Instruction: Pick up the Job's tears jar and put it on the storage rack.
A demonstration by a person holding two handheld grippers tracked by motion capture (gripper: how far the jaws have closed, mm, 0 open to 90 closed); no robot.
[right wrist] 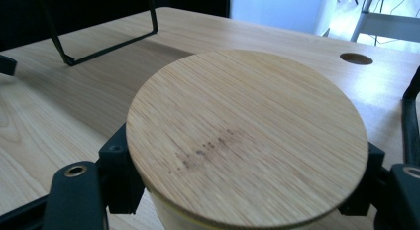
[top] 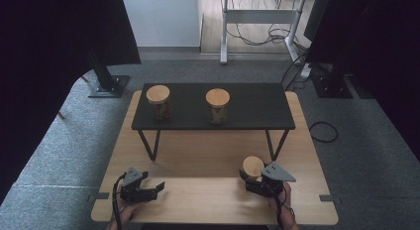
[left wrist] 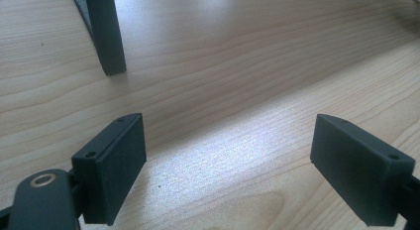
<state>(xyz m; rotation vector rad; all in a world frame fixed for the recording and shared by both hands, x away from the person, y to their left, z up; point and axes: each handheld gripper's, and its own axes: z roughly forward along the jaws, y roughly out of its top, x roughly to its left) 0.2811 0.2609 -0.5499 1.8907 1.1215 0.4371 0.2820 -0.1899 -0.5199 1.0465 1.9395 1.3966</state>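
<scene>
A jar (top: 253,167) with a round wooden lid (right wrist: 246,136) sits at the near right of the tabletop (top: 198,160), just in front of the right leg of a low black shelf (top: 213,106). The right hand-held gripper (top: 255,179) grips this jar: in the right gripper view its two black jaws press against the jar's sides just below the lid, one at each edge of the disc. The lid is pale bamboo with a faint dark smudge near its middle; a strip of the jar's pale wall shows beneath the rim. Whether the jar's base touches the tabletop cannot be told. The person's right hand (top: 285,210) holds the gripper from the near edge.

The left hand-held gripper (top: 143,190) rests at the near left of the tabletop, well apart from the jar. In the left gripper view its jaws stand wide apart with nothing between them but bare wood grain, and one black shelf leg (left wrist: 106,34) stands ahead of them.

The shelf stands across the far half of the tabletop on thin black legs. Two more jars with wooden lids stand upright on it, a left jar (top: 159,101) near its left end and a middle jar (top: 218,105) near its centre, well apart from each other. Grey carpet (top: 64,150) surrounds the tabletop.
</scene>
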